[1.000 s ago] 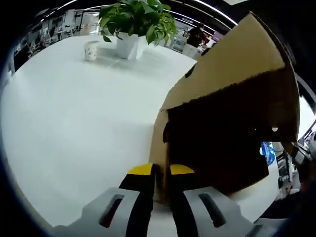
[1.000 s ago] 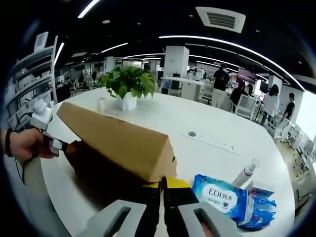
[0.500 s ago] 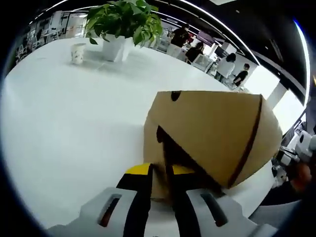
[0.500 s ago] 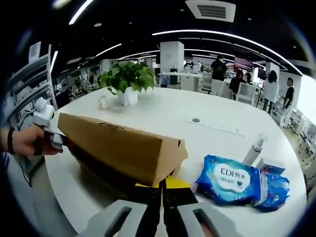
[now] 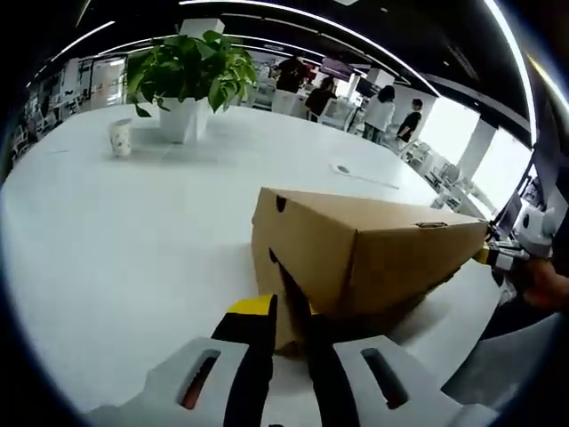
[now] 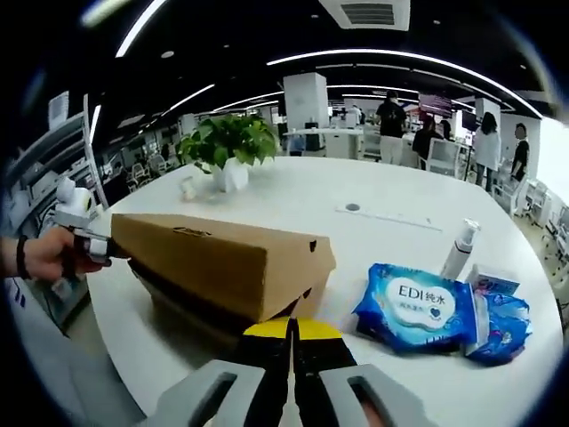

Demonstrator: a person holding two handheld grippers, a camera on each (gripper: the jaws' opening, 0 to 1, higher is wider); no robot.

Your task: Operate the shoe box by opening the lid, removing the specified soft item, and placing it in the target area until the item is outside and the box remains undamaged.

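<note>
A brown cardboard shoe box [image 5: 364, 253] lies on the white table [image 5: 107, 240], its lid lowered almost flat over the base, with a dark slit under the lid edge [image 6: 204, 302]. My left gripper [image 5: 286, 318] is shut on the lid's near corner flap. At the far end a hand holds my right gripper [image 5: 494, 256] against the lid. In the right gripper view that gripper [image 6: 291, 331] is shut on the lid corner, and the left gripper [image 6: 89, 245] sits at the box's [image 6: 227, 262] other end. The box's inside is hidden.
A blue pack of wet wipes [image 6: 427, 307] and a white spray bottle [image 6: 460, 249] lie right of the box. A potted plant [image 5: 182, 76] and a paper cup [image 5: 120, 138] stand at the table's far side. People stand in the office behind.
The lid has swung down from wide open to nearly flat on the box, with both grippers still holding its ends. Both views shifted with the hands.
</note>
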